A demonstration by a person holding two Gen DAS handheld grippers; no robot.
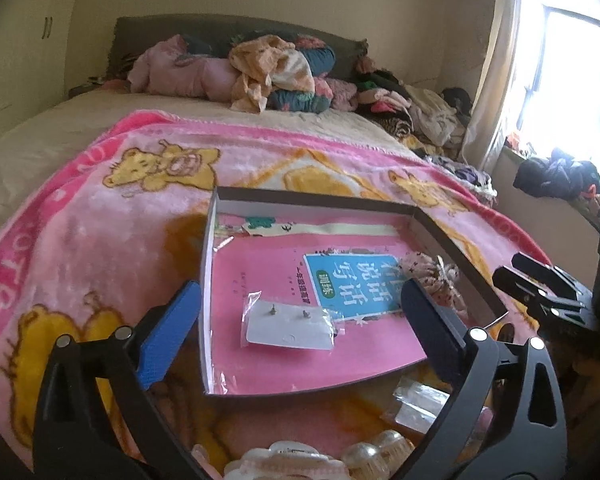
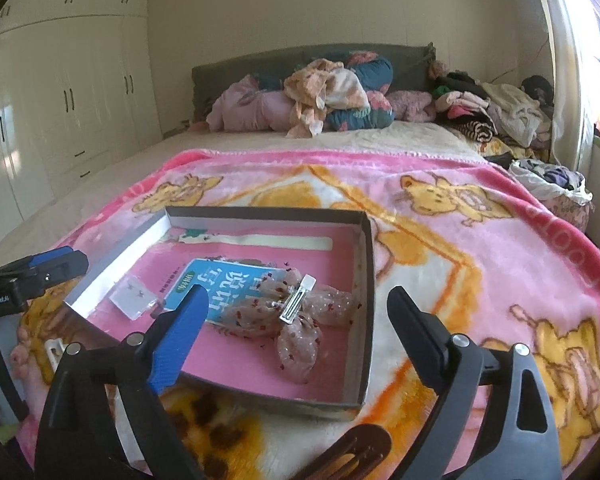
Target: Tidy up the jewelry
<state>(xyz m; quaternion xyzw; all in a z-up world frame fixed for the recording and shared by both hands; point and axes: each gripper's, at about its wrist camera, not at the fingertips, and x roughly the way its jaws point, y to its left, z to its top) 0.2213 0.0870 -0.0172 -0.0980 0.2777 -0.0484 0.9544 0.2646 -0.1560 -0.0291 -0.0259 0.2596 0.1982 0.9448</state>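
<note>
Right now both tools hang over the foot of the bed, and each has its jaws spread wide with nothing between them. No earlier view is at hand, so only that much can be said of them.

Below the left gripper (image 1: 300, 320) lies a shallow box (image 1: 312, 196) set on a pink bear-print blanket (image 1: 100, 240). Inside it, on the pink floor, sits a small clear packet of stud earrings (image 1: 290, 326) on a white card — it lies flat, just beside a blue-labelled booklet (image 1: 348, 280).

The right gripper (image 2: 296, 320) looks into the same box from its other side. A sheer bow hair clip (image 2: 296, 320) dotted with red rests on the booklet's edge, its metal clasp facing up, near the box's right wall.

Outside the box, close under the left tool, a cream claw clip (image 1: 288, 464) and a pearl-beaded piece (image 1: 380, 452) lie on the blanket, with another clear packet (image 1: 416, 400) beside them. A brown barrette (image 2: 352, 452) shows at the bottom edge of the right view — partly hidden by the tool.
</note>
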